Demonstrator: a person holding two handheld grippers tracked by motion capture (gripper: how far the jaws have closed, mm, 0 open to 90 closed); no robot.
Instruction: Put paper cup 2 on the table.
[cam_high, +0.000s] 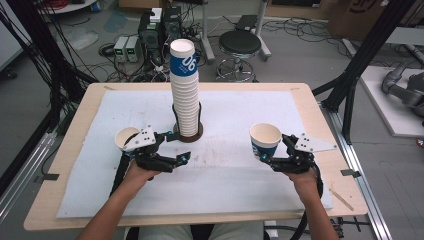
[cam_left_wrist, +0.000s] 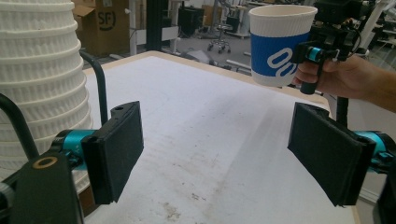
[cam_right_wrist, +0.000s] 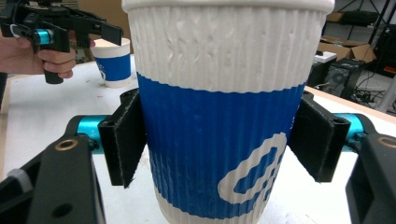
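A tall stack of white ribbed paper cups (cam_high: 184, 95), the top one banded blue, stands in a black wire holder at the table's middle. In the left gripper view the stack (cam_left_wrist: 39, 79) rises just left of my jaws. My left gripper (cam_high: 179, 147) (cam_left_wrist: 215, 154) is open with nothing between its pads, pointing right across the mat. A single blue-banded cup (cam_high: 125, 137) (cam_right_wrist: 112, 63) stands on the mat by my left hand. My right gripper (cam_high: 270, 149) (cam_right_wrist: 219, 140) is shut on another blue-banded cup (cam_high: 265, 139) (cam_right_wrist: 224, 116) (cam_left_wrist: 275, 46), held upright at its sides.
A white mat (cam_high: 230, 175) covers most of the wooden table (cam_high: 75, 150). Beyond the far edge are a stool (cam_high: 240, 46), electronics boxes (cam_high: 150, 35) and cables on the floor. Black frame posts (cam_high: 360, 65) stand at the right.
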